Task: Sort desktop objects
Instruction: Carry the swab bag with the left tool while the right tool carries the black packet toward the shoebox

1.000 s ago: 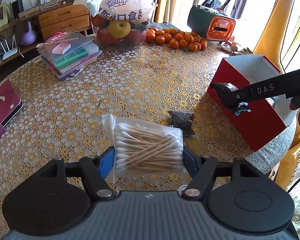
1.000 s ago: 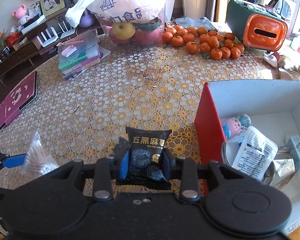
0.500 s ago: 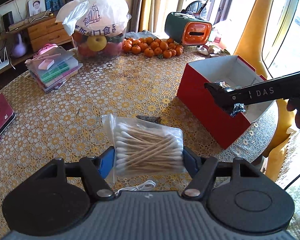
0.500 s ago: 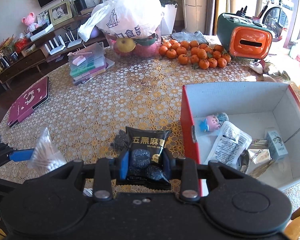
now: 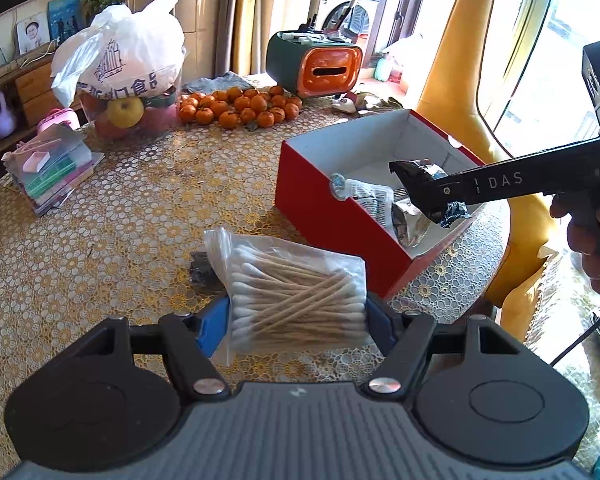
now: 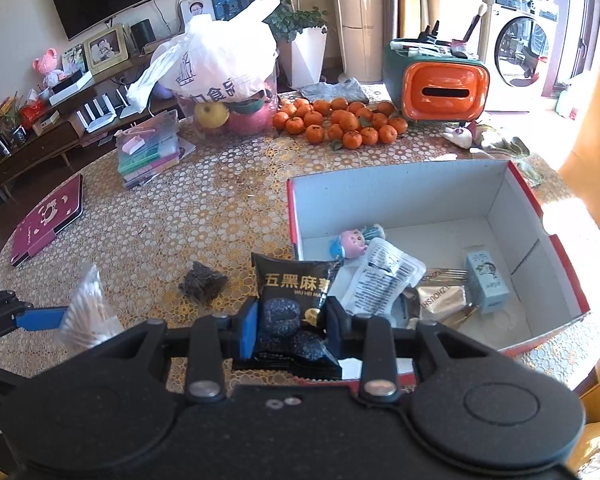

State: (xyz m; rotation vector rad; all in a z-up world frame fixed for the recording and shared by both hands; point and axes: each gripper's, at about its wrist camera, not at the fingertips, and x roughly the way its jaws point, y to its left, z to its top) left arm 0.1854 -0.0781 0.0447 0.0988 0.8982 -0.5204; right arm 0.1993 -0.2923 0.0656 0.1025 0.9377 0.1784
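Note:
My left gripper is shut on a clear bag of cotton swabs, held above the table just left of the red box. My right gripper is shut on a black snack packet and holds it over the box's near left corner. In the left wrist view the right gripper reaches over the box from the right. The box holds a small pink toy, a white sachet, a gold sachet and a small blue carton.
A small dark packet lies on the lace tablecloth left of the box. At the back stand a fruit bag, several mandarins and an orange-green tissue holder. Plastic cases and a maroon folder lie left.
Both grippers have risen and moved right toward the red box. The snack packet now hangs over the box's corner; the swab bag is closer to the box.

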